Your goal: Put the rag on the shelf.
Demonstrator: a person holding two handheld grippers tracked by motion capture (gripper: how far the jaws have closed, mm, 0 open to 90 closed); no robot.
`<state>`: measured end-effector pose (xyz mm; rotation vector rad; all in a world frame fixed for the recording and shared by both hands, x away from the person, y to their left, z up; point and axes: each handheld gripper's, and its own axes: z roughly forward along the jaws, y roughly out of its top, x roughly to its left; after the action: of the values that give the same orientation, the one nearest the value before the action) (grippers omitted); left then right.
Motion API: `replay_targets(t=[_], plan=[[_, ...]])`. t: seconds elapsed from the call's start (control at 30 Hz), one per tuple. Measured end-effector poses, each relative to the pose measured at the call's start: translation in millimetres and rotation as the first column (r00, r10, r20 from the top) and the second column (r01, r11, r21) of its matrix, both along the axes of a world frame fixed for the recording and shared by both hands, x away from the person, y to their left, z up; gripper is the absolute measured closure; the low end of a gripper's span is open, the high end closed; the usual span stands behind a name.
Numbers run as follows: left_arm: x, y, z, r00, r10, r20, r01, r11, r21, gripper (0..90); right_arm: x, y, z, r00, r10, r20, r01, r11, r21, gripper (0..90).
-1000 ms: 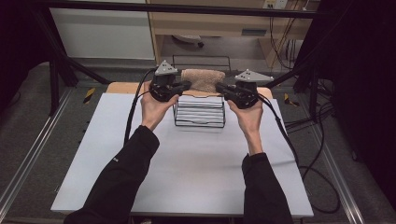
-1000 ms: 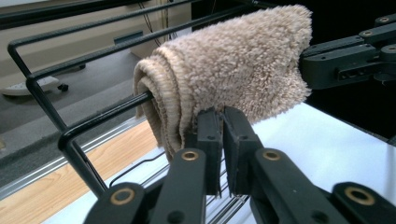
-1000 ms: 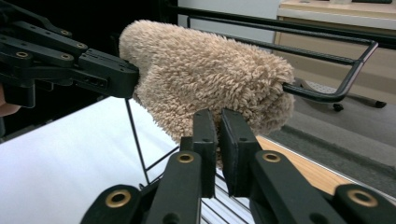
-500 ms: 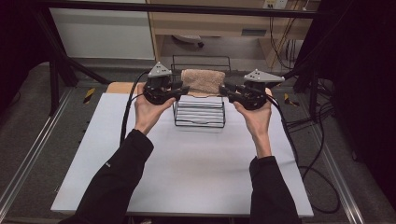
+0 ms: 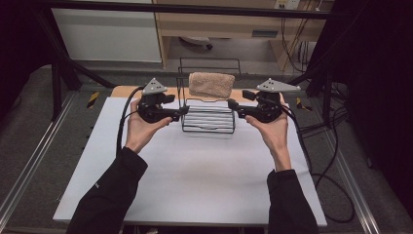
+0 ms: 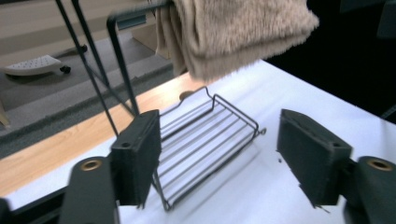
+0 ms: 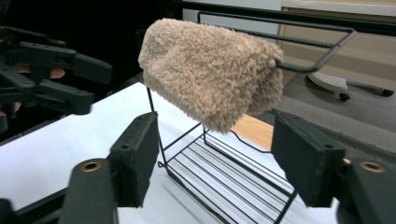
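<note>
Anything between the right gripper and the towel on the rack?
Nothing visible. The right gripper has its jaws open, with open air between them and the beige towel draped over the wire rack's top bar.

Black sleeves, black cabled grippers

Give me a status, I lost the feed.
Left gripper and right gripper just opened, nothing between jaws. Tan towel draped on black wire rack. Nothing blocking.
</note>
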<state>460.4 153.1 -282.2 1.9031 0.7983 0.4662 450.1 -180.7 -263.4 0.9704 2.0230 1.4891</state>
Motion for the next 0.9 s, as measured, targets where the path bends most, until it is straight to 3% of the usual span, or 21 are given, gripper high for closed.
replay_targets(t=[0.23, 0.37, 0.47, 0.6, 0.9], plan=[[-15.5, 18.7, -20.7, 0.9997, 0.014, -0.02, -0.013, 0.9996, 0.023, 14.3, -8.9, -12.5, -17.1, 0.9989, 0.001, -0.047, -0.001, 1.0, -0.002, 13.0], [-24.4, 28.5, -34.9, 0.999, 0.023, -0.039, -0.022, 0.9995, 0.021, 9.0, -14.9, -20.7, -29.6, 0.9972, -0.004, -0.075, 0.004, 1.0, -0.003, 8.5], [-32.4, 35.8, -46.4, 0.9983, 0.022, -0.053, -0.02, 0.9993, 0.032, 6.9, -20.8, -26.9, -40.0, 0.9963, 0.001, -0.086, -0.001, 1.0, 0.004, 6.6], [-43.3, 45.7, -61.7, 0.9976, 0.022, -0.066, -0.021, 0.9997, 0.016, 6.5, -28.9, -33.8, -57.5, 0.9951, 0.0, -0.099, 0.003, 0.9996, 0.027, 4.4], [-70.1, 67.9, -94.0, 0.9962, 0.026, -0.083, -0.022, 0.9988, 0.043, 6.9, -43.4, -40.8, -96.9, 0.9872, 0.011, -0.159, -0.013, 0.9999, -0.011, 1.0]])
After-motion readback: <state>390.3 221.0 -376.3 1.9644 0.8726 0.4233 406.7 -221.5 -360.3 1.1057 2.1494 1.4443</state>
